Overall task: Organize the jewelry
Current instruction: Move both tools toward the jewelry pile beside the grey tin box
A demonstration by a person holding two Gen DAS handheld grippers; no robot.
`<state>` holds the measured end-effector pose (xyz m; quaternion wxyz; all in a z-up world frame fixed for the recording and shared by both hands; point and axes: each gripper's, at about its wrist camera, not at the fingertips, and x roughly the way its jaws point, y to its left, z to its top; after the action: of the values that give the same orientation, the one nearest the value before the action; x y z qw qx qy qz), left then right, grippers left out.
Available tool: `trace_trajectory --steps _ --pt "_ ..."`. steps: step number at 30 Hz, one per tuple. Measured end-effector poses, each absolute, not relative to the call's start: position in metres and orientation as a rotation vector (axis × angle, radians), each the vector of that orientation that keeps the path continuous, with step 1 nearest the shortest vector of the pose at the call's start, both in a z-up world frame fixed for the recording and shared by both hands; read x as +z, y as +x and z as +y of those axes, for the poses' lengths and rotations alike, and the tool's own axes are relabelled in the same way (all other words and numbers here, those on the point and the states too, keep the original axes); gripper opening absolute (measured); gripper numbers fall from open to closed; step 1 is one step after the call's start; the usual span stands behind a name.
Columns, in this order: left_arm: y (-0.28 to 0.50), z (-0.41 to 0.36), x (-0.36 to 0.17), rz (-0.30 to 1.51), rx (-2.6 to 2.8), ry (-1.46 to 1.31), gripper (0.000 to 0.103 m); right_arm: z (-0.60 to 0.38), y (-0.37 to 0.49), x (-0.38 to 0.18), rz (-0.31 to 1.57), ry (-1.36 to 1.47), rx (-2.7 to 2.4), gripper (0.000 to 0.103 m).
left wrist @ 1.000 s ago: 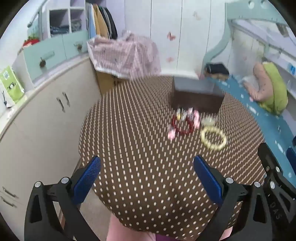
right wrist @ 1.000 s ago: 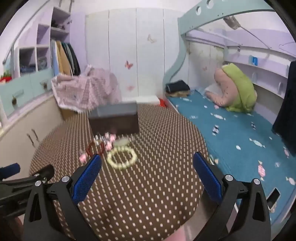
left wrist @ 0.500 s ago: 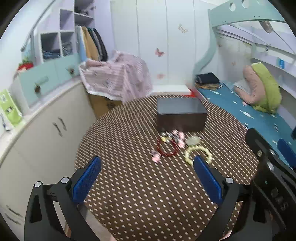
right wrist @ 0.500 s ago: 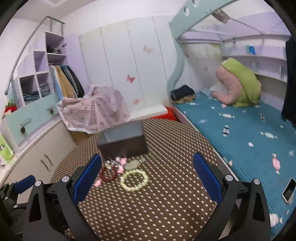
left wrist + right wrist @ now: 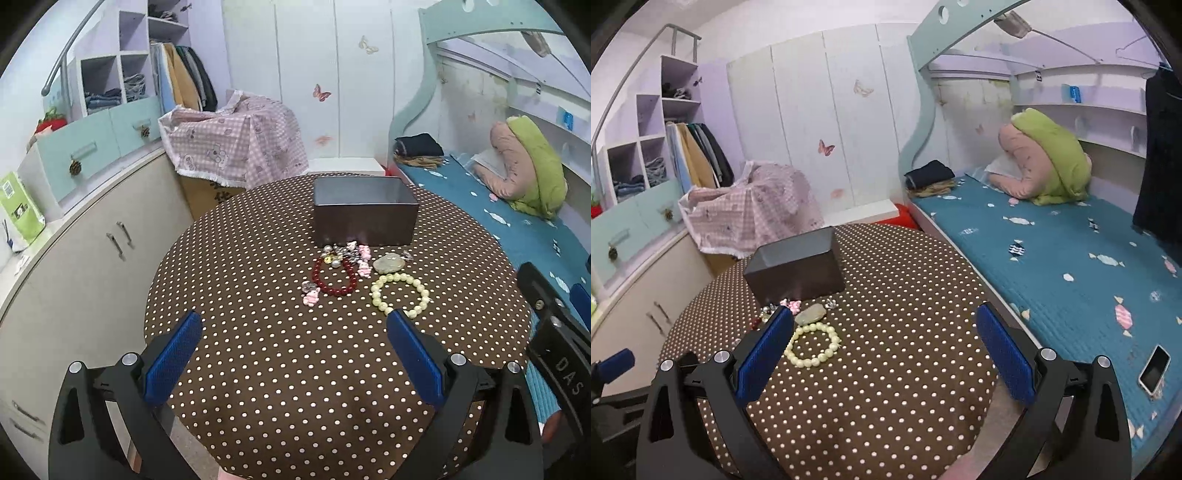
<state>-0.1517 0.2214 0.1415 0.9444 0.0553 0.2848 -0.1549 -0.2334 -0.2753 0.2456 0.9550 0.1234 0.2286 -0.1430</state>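
Note:
A dark open box (image 5: 364,214) (image 5: 796,266) stands at the far side of a round polka-dot table (image 5: 258,369) (image 5: 886,387). In front of it lie a red bead bracelet (image 5: 334,278), a cream pearl bracelet (image 5: 399,294) (image 5: 812,344), a pale stone pendant (image 5: 388,264) (image 5: 811,314) and small pink and silver charms (image 5: 349,254). My left gripper (image 5: 293,354) is open above the near table, short of the jewelry. Over the table's right part my right gripper (image 5: 884,350) is also open and holds nothing; its left finger hides part of the red bracelet.
A curved cabinet counter (image 5: 74,229) runs along the left. A pink checked cloth (image 5: 236,140) covers something behind the table. On the right is a bed with a blue sheet (image 5: 1071,266), and a phone (image 5: 1154,368) lies on it. The right gripper's body (image 5: 554,332) shows at the left view's right edge.
Both cameras have risen and tilted up, so the box and jewelry sit more centred and sharper. Both grippers stayed open, and nothing on the table moved.

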Motion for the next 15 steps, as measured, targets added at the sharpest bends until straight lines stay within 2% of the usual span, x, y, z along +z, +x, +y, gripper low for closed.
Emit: trace_trajectory --steps 1,3,6,8,10,11,13,14,15 --pt "-0.169 0.249 0.139 0.58 -0.313 0.109 0.096 -0.277 -0.233 0.244 0.465 0.251 -0.288 0.096" --pt "-0.198 0.247 0.129 0.581 -0.288 0.111 0.096 -0.275 -0.232 0.241 0.467 0.241 -0.282 0.096" --pt "-0.244 0.289 0.129 0.578 -0.287 0.095 0.096 -0.271 -0.23 0.238 0.473 0.23 -0.273 0.096" --pt "-0.227 0.275 0.141 0.588 -0.271 0.099 0.096 -0.267 -0.229 0.238 0.472 0.217 -0.265 0.096" --pt "-0.255 0.306 0.147 0.588 -0.272 0.09 0.096 -0.261 -0.229 0.238 0.473 0.2 -0.253 0.096" --pt "-0.246 0.281 0.164 0.598 -0.255 0.093 0.096 -0.26 -0.228 0.238 0.473 0.196 -0.249 0.096" --pt "-0.282 0.31 0.161 0.593 -0.26 0.085 0.096 -0.255 -0.227 0.237 0.475 0.181 -0.242 0.096" --pt "-0.283 0.273 0.174 0.599 -0.235 0.087 0.096 -0.253 -0.227 0.236 0.476 0.177 -0.24 0.096" --pt "-0.306 0.294 0.173 0.594 -0.235 0.087 0.096 -0.251 -0.227 0.236 0.476 0.172 -0.242 0.096"
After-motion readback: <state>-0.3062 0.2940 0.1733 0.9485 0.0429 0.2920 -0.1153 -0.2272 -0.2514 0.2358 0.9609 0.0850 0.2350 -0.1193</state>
